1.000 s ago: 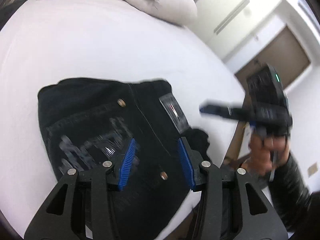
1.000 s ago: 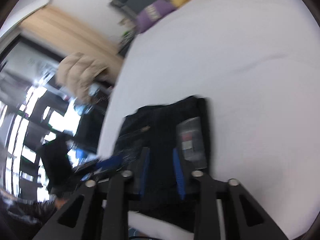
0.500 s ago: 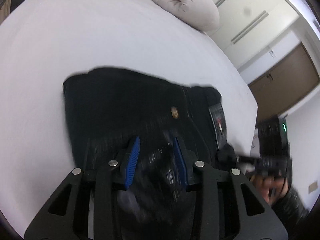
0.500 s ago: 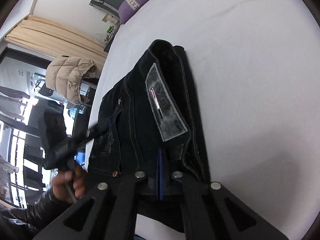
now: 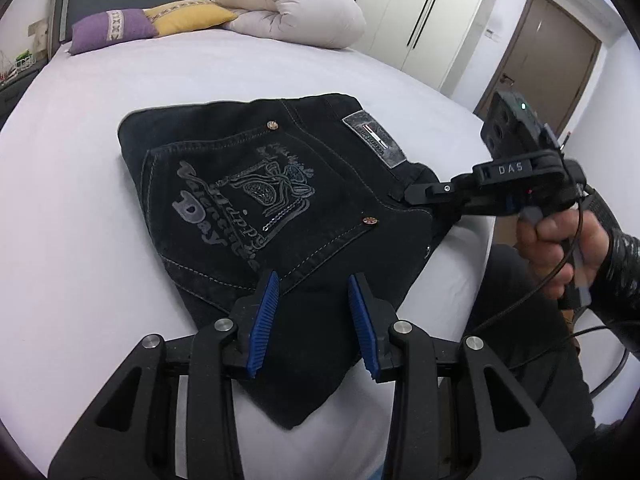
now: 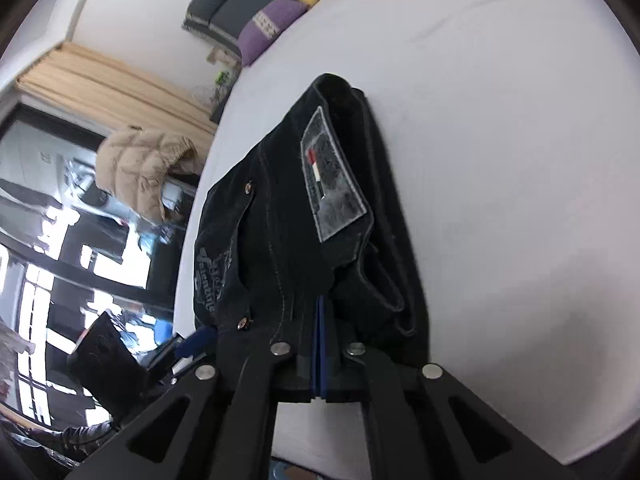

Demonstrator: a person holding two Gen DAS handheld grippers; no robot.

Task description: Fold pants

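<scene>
Black folded pants (image 5: 260, 200) lie on the white bed (image 5: 80, 240), back pocket with grey print facing up and a grey waist label (image 5: 374, 140) at the far right. My left gripper (image 5: 314, 278) hovers over their near edge, blue pads apart, the cloth lying flat beneath them. My right gripper (image 5: 412, 194), held by a hand (image 5: 560, 240), touches the waistband corner. In the right wrist view the right gripper (image 6: 320, 300) is shut, its tips tucked against the bunched waistband of the pants (image 6: 280, 220). I see no cloth between its pads.
A purple pillow (image 5: 108, 34), a yellow pillow (image 5: 188, 18) and a rolled pale duvet (image 5: 296, 12) sit at the head of the bed. The bed's edge runs close on the right, with a brown door (image 5: 556, 60) beyond. A beige jacket (image 6: 140, 168) hangs by the window.
My left gripper has drawn back from over the pocket print to the pants' near edge, pads slightly closer. My right gripper's pads came together and it dropped to the waistband corner.
</scene>
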